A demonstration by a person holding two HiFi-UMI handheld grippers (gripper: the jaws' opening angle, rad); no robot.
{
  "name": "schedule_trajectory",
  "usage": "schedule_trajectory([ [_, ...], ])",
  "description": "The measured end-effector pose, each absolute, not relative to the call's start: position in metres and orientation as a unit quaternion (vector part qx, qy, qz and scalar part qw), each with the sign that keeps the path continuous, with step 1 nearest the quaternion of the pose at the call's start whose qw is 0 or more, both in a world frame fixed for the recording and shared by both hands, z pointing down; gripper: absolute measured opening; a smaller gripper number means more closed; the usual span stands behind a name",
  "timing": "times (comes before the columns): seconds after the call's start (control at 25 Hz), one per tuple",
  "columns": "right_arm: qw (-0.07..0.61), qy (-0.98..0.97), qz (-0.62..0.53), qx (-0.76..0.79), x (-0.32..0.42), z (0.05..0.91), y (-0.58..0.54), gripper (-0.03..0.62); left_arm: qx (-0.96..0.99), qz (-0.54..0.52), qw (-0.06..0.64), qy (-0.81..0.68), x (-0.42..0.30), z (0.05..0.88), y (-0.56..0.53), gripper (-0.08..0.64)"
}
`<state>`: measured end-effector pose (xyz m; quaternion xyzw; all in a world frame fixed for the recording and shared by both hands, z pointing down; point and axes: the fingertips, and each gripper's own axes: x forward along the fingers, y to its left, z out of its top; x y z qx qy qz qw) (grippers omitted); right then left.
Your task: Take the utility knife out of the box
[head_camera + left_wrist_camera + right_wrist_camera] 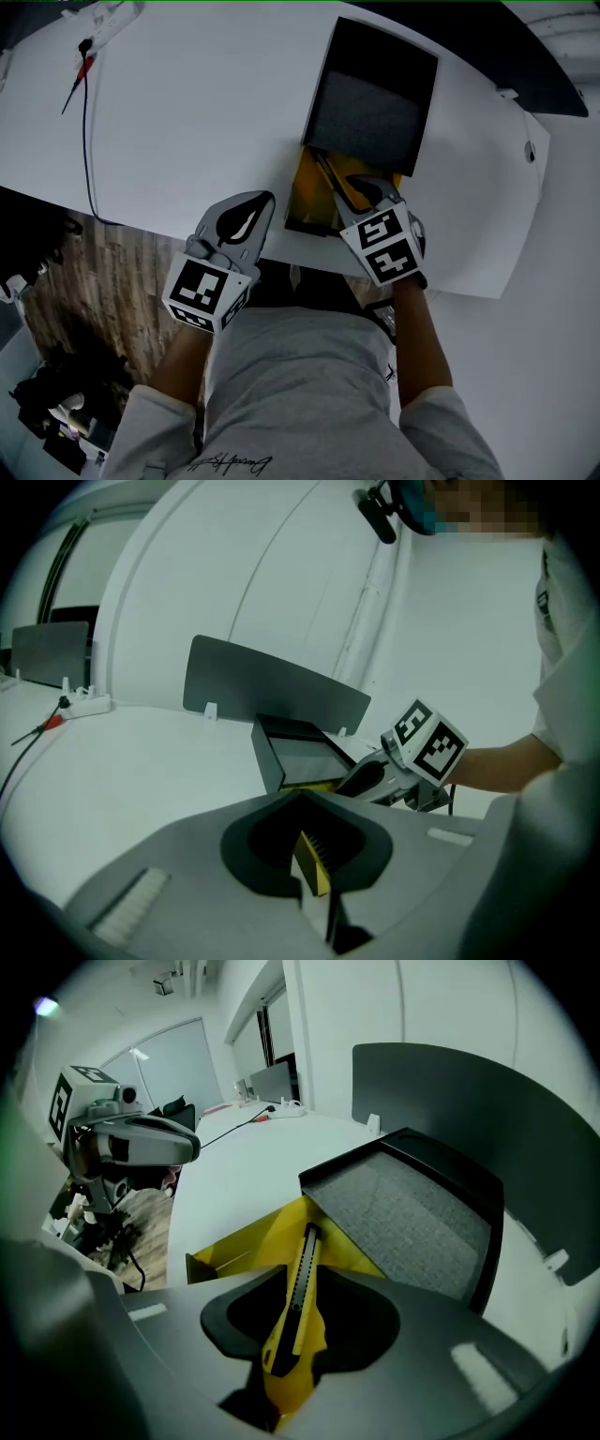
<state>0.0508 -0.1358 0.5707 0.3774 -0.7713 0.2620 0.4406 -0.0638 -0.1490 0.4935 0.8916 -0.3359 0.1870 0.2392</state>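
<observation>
Right gripper (367, 190) released around utility knife (298, 1290) (in yellow box (239, 1241)); left gripper (261, 201) clenched, empty

White table (206, 122), black cable (86, 141) across it, wood floor (112, 272) below

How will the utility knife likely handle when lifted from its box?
The utility knife looks like a rigid, slim plastic body, so it is probably stiff and light. Its long narrow shape may pivot if pinched off-centre. Lying in the yellow box, it could slide when nudged.
</observation>
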Motion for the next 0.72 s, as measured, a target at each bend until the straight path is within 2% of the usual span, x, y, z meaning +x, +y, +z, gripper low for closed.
schedule_trajectory([
  [0.24, 0.462, -0.763, 0.265, 0.366, 0.048, 0.585, -0.136, 0.144, 0.889, 0.188, 0.246, -0.336, -0.069, 0.5, -0.151, 0.002],
  [0.72, 0.511, -0.744, 0.255, 0.346, 0.047, 0.607, -0.134, 0.167, 0.885, 0.189, 0.256, -0.339, -0.076, 0.509, -0.153, 0.002],
])
